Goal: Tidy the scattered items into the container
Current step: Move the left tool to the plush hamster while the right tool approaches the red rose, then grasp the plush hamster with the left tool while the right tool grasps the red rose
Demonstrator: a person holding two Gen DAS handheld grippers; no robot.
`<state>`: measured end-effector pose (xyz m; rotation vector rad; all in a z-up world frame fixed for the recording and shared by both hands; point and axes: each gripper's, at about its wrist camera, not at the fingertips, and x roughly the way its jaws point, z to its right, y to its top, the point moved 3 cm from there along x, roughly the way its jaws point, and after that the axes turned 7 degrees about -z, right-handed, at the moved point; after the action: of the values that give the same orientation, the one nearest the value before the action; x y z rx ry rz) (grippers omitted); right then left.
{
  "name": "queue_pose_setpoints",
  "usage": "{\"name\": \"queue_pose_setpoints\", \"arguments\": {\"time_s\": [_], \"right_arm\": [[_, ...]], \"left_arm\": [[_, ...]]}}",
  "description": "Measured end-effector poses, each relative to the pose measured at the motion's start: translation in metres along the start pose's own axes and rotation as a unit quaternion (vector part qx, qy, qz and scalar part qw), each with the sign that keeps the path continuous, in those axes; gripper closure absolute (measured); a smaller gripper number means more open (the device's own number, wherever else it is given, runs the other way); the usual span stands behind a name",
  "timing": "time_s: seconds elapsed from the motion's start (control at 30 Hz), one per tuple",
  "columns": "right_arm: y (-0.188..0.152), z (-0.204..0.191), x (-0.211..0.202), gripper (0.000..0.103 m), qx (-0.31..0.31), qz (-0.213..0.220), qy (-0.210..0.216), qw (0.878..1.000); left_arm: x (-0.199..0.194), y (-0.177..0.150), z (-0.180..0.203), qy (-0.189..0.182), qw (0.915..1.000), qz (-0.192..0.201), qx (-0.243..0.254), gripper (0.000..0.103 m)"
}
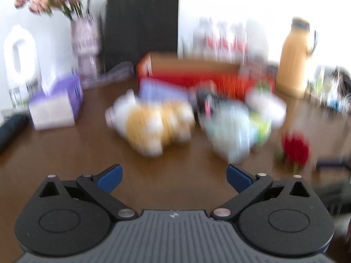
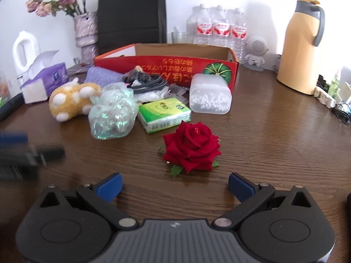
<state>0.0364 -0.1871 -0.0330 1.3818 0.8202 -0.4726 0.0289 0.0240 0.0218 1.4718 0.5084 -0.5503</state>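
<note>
Nearest: right gripper (image 2: 174, 185) spread wide, empty, lined up just short of a red rose (image 2: 192, 148), likely the first pick. Left gripper (image 1: 174, 178) also spread, empty, view blurred. Beyond: spotted plush toy (image 2: 72, 100), crinkled bag (image 2: 111, 115), tissue pack (image 2: 164, 115), bead tub (image 2: 210, 94). Farthest: open red cardboard box (image 2: 166, 65), seemingly awaiting them.

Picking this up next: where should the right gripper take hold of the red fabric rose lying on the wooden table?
Grip the red fabric rose across its bloom, low, near the green leaves. It lies directly ahead of the open right gripper, with no stem visible. Probably come straight forward, closing gently; the petals look soft.
</note>
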Motion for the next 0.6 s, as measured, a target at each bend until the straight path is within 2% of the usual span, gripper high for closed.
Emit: {"name": "queue_pose_setpoints", "arguments": {"time_s": [0.07,0.17,0.23,0.3,0.4,0.5,0.6], "right_arm": [[0.002,0.002,-0.004,0.002,0.002,0.010,0.017,1.000],[0.012,0.007,-0.005,0.002,0.012,0.032,0.037,0.999],[0.021,0.008,-0.002,0.005,0.008,0.037,0.019,0.999],[0.027,0.011,0.000,0.020,0.003,0.042,0.012,0.999],[0.034,0.018,0.003,0.029,0.003,0.040,0.013,0.999],[0.034,0.019,0.010,0.040,-0.011,0.028,0.001,1.000],[0.035,0.022,0.015,0.044,0.000,0.021,0.017,1.000]], "left_arm": [[0.002,0.026,-0.016,0.006,0.9992,0.018,-0.035,0.000],[0.046,0.064,-0.041,0.034,0.9943,-0.039,-0.093,0.000],[0.074,0.076,-0.049,0.046,0.9908,-0.068,-0.107,0.000],[0.092,0.078,-0.055,0.043,0.9880,-0.087,-0.120,0.007],[0.104,0.075,-0.066,0.012,0.9819,-0.102,-0.159,0.012],[0.112,0.078,-0.069,-0.003,0.9809,-0.116,-0.156,0.018],[0.125,0.080,-0.073,-0.007,0.9782,-0.138,-0.155,0.021]]}}
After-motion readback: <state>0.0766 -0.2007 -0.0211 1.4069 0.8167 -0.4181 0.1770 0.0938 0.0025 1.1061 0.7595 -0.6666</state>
